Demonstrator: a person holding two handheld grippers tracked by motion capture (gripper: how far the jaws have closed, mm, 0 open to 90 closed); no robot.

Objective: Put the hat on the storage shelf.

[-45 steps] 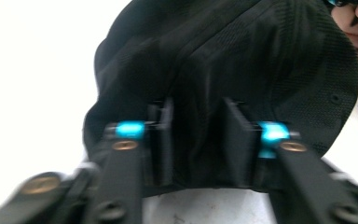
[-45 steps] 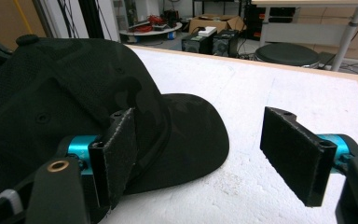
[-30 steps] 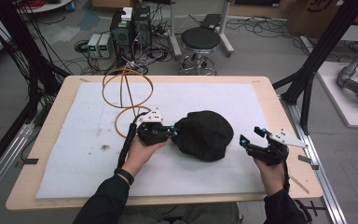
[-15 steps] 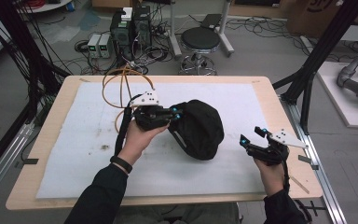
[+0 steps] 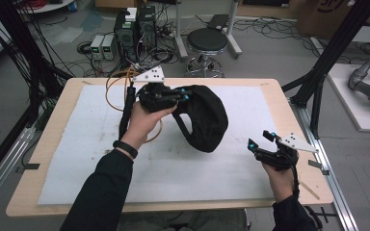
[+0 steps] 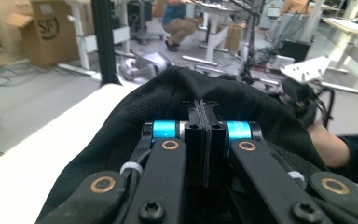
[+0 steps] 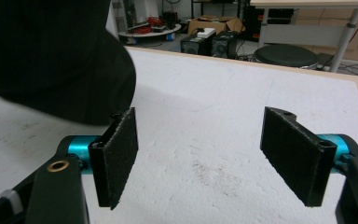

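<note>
A black fabric cap (image 5: 203, 118) hangs lifted above the white mat, held by its rim. My left gripper (image 5: 183, 95) is shut on the cap's edge; in the left gripper view the jaws press together on a thin fold of black mesh cloth (image 6: 204, 108). My right gripper (image 5: 260, 140) hovers open at the right side of the table, apart from the cap. In the right gripper view its two pads (image 7: 121, 154) stand wide apart over the mat, with the black cap (image 7: 51, 56) hanging at the upper left.
A white foam mat (image 5: 101, 139) covers the wooden table (image 5: 38, 144). An orange cable (image 5: 113, 82) loops behind the left hand. A stool (image 5: 207, 41) and electronics boxes (image 5: 135, 26) stand on the floor beyond the far edge.
My left gripper has raised the cap off the mat and carried it up and toward the far side. The right gripper has stayed open in about the same place.
</note>
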